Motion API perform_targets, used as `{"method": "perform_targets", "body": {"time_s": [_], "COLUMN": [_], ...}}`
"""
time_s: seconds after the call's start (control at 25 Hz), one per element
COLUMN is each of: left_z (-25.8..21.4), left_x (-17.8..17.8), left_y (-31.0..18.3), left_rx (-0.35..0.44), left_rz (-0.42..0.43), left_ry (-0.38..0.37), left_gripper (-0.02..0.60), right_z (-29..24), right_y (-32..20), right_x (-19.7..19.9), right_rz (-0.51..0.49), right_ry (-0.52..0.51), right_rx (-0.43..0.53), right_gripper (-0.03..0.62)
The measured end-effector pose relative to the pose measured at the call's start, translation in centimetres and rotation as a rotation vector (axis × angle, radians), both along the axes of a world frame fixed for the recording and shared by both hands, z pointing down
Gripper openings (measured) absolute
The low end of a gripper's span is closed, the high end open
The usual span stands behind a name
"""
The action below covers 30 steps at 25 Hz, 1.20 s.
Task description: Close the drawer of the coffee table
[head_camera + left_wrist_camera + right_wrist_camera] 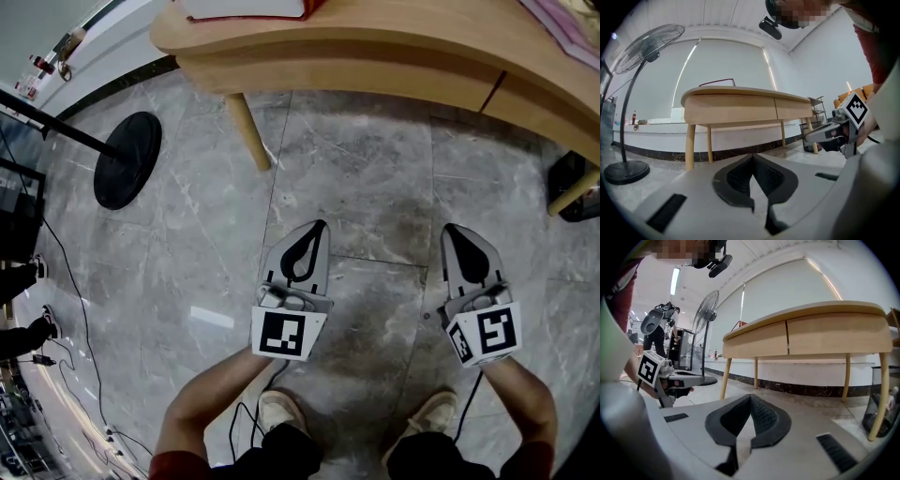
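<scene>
Drawer: two drawer fronts [761, 340] sit side by side under the tabletop. Both look flush, so I cannot tell which one needs pushing.
Table: the coffee table [375, 56] stands ahead of the person on the stone floor [375, 187], well apart from both grippers.
Left: the left gripper [317, 234] has its jaws pressed together with nothing between them, and points toward the table.
Right: the right gripper [457, 232] is likewise closed and empty, beside the left one.
Approach: probably bring one closed tip to the middle of the front and use it as a blunt pusher.
Push: go straight and level so the drawer does not skew, and stop once it is flush.
Surroundings: the fan stand [127, 159] sits well off to the left, out of the way.
</scene>
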<state>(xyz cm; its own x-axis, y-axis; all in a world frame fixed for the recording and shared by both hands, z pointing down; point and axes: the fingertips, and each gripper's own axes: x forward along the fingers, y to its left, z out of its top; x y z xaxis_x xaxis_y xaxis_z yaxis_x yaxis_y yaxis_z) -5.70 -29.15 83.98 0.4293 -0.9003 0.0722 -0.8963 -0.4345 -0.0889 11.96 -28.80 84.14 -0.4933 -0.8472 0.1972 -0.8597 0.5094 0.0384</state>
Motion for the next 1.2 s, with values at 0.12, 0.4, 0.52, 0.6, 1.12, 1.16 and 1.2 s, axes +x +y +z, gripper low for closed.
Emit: {"method": "perform_targets", "body": {"time_s": [0.12, 0.4, 0.52, 0.6, 1.12, 1.16, 1.2], "left_z": [0.0, -3.2, -6.8, -10.9, -44.6, -47.5, -50.6], "left_x": [-0.2, -0.2, -1.2, -2.0, -5.5, -5.4, -5.3], "left_y": [-0.4, 0.3, 1.1, 1.4, 4.8, 5.5, 6.0], "left_rx": [-0.001, 0.014, -0.047, -0.061, -0.262, -0.282, -0.287], "left_rz": [-0.017, 0.046, 0.03, -0.002, -0.193, -0.193, -0.186], "left_ry": [0.013, -0.032, 0.0, 0.014, -0.03, -0.025, -0.017], "left_gripper": [0.006, 0.007, 0.006, 0.006, 0.007, 0.006, 0.006], "right_z": [0.1, -2.8, -5.9, -9.4, -45.2, -48.3, -51.7], "right_y": [0.0, 0.7, 1.9, 2.6, 5.6, 5.9, 6.2], "right_x": [0.4, 3.0, 3.4, 3.3, -0.1, -0.4, -0.6], "right_rz": [0.017, 0.134, 0.174, 0.188, 0.115, 0.107, 0.103], "right_ry": [-0.008, -0.021, -0.004, 0.01, 0.1, 0.099, 0.106], "right_rx": [-0.009, -0.067, -0.088, -0.092, -0.171, -0.179, -0.179], "right_gripper": [-0.005, -0.005, -0.005, -0.005, -0.005, -0.005, -0.005]}}
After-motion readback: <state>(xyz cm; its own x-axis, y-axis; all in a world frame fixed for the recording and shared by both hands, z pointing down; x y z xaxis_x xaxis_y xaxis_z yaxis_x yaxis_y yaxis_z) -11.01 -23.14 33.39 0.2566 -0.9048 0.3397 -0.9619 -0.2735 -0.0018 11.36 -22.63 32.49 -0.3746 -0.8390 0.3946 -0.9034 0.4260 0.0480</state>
